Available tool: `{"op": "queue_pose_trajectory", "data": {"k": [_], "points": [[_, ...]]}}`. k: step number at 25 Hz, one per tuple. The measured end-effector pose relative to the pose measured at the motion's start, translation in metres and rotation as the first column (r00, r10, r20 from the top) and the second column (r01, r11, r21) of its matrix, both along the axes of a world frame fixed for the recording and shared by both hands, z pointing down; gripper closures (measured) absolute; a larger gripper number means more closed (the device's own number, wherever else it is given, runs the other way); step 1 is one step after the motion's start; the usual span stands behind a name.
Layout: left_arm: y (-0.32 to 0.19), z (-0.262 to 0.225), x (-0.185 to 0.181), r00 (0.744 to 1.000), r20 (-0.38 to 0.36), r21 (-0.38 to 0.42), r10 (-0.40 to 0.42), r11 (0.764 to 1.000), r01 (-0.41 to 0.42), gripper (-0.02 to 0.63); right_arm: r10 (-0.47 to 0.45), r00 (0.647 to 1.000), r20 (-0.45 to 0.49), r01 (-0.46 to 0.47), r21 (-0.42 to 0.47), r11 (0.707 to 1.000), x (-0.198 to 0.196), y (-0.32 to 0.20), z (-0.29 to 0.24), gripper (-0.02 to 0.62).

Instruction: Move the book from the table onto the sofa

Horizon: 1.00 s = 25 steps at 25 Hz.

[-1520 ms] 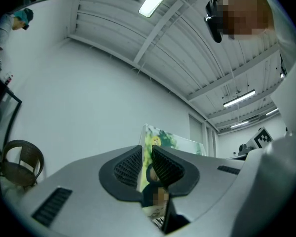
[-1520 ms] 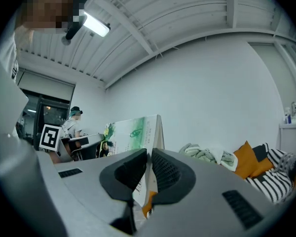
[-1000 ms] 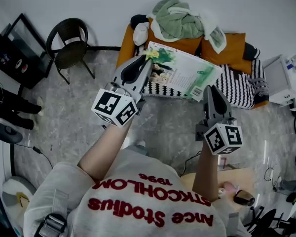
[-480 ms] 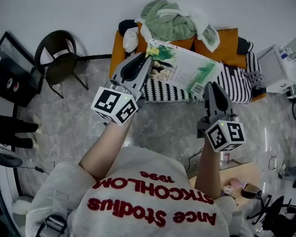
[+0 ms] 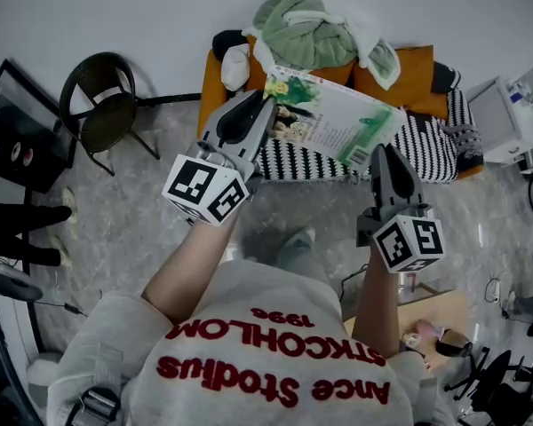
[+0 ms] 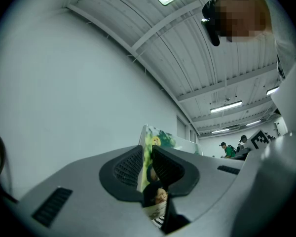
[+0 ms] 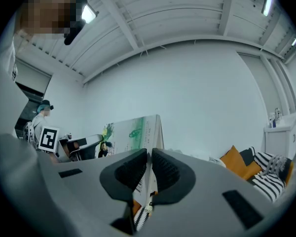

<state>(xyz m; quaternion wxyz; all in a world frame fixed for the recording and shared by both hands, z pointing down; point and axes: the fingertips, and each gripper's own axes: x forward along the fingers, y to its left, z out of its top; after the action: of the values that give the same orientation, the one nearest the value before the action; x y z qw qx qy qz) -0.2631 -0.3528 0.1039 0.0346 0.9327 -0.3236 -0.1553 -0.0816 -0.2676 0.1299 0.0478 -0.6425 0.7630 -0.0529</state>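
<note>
Though book [image 5: 333, 127] aloft, clothes [image 5: 306, 32] atop sofa [image 5: 424, 153].

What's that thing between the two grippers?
The book, in the head view: the left gripper pinches one end, the right gripper the other.

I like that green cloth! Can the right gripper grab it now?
Probably not. The right gripper is shut on the book, which hangs between it and the green cloth piled at the back of the sofa.
</note>
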Motion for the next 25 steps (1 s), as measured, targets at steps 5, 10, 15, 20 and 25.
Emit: {"op": "queue_pose_trajectory", "data": {"k": [5, 10, 15, 20, 25], "points": [[-0.014, 0.007, 0.008, 1.0, -0.001, -0.014, -0.009, 1.0, 0.009, 0.54, -0.011, 1.0, 0.005, 0.011, -0.016, 1.0, 0.009, -0.014, 0.008, 0.537], [-0.039, 0.008, 0.033, 1.0, 0.002, -0.018, -0.02, 1.0, 0.02, 0.54, -0.02, 1.0, 0.011, 0.02, -0.014, 1.0, 0.035, -0.042, 0.008, 0.537], [-0.059, 0.01, 0.054, 1.0, 0.005, -0.021, -0.027, 0.999, 0.027, 0.54, -0.031, 0.999, 0.013, 0.032, -0.02, 0.999, 0.056, -0.065, 0.01, 0.537], [-0.076, 0.01, 0.071, 0.999, -0.004, -0.01, -0.042, 0.999, 0.042, 0.54, -0.047, 0.999, 0.006, 0.047, -0.017, 0.999, 0.074, -0.083, 0.012, 0.537], [-0.104, 0.01, 0.102, 0.999, -0.002, -0.011, -0.052, 0.999, 0.052, 0.54, -0.057, 0.998, -0.001, 0.057, -0.018, 0.998, 0.106, -0.114, 0.011, 0.537]]}}
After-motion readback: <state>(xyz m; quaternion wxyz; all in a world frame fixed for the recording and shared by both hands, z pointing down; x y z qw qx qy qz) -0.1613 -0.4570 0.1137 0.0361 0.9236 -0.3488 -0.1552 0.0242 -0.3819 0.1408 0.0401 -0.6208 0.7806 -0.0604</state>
